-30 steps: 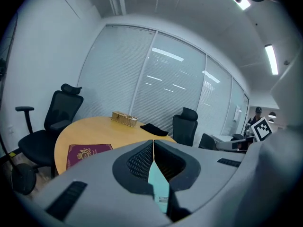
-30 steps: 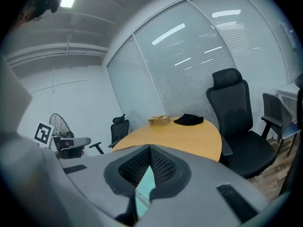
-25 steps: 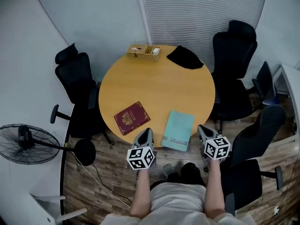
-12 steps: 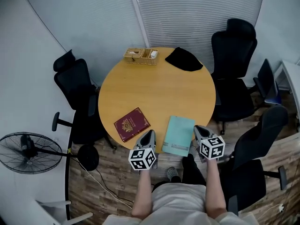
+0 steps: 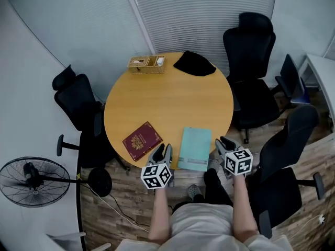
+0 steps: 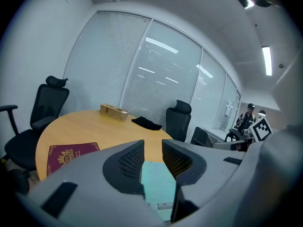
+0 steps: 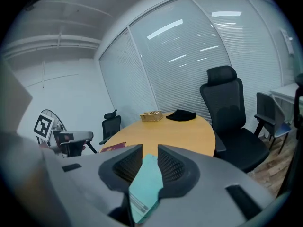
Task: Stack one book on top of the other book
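A maroon book (image 5: 142, 140) with a gold crest lies at the near left of the round wooden table (image 5: 167, 103). A teal book (image 5: 194, 148) lies to its right at the near edge. My left gripper (image 5: 162, 151) hovers at the table's edge between the two books. Its jaws have just been opening and hold nothing. The teal book (image 6: 156, 181) shows through their gap, with the maroon book (image 6: 71, 155) off to the left. My right gripper (image 5: 224, 143) is just right of the teal book. Its jaws have also just been opening and are empty, with the teal book (image 7: 144, 183) beyond them.
A wicker box (image 5: 146, 63) and a black cloth (image 5: 194, 64) lie at the table's far edge. Black office chairs (image 5: 250, 61) ring the table. A floor fan (image 5: 31, 175) stands at the left. A person (image 6: 246, 119) stands far off in the left gripper view.
Both grippers' jaws have parted from shut. The left gripper has crept forward to the table's edge between the books, while the right sits slightly lower beside the teal book.
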Action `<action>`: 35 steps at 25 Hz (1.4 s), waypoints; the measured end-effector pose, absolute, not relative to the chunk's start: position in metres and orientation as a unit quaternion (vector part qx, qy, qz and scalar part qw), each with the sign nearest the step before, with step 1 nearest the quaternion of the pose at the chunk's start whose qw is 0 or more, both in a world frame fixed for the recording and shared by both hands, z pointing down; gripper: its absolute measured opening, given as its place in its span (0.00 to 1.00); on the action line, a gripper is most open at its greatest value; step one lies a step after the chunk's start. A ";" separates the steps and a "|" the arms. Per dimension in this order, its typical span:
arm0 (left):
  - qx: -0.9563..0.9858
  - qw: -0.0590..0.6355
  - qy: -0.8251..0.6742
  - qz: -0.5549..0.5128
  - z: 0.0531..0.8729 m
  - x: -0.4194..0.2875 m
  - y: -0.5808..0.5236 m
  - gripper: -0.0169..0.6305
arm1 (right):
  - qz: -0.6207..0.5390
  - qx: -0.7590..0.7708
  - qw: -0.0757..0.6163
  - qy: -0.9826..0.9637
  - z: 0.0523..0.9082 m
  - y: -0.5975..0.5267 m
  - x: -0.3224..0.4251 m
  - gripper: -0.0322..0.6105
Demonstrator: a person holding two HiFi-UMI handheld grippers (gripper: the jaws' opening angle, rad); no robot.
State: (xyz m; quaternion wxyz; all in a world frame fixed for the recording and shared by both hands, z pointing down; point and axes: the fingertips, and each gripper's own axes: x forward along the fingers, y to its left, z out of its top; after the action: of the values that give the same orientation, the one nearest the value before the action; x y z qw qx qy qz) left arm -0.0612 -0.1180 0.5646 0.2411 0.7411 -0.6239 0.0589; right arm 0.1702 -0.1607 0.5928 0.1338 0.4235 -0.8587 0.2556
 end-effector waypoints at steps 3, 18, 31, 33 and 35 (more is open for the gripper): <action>0.743 0.246 -0.619 0.065 0.572 -0.055 -0.114 0.27 | 0.280 0.427 0.121 -0.851 0.603 -0.152 0.173 0.28; 0.753 0.294 -0.580 0.103 0.620 -0.033 -0.103 0.35 | 0.361 0.435 0.113 -0.817 0.662 -0.129 0.167 0.48; 0.740 0.344 -0.553 0.168 0.689 -0.010 -0.117 0.35 | 0.418 0.404 0.168 -0.796 0.728 -0.118 0.142 0.48; 0.734 0.352 -0.553 0.179 0.700 -0.010 -0.119 0.35 | 0.425 0.401 0.175 -0.792 0.737 -0.121 0.140 0.48; 0.727 0.360 -0.552 0.195 0.713 -0.011 -0.119 0.35 | 0.438 0.397 0.182 -0.786 0.749 -0.119 0.139 0.48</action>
State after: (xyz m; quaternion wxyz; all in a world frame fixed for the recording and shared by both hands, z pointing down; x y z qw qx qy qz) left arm -0.0110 -0.1189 0.7128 0.3600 0.7269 -0.5515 0.1946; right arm 0.1385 -0.1192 0.7490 0.1819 0.3966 -0.7862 0.4377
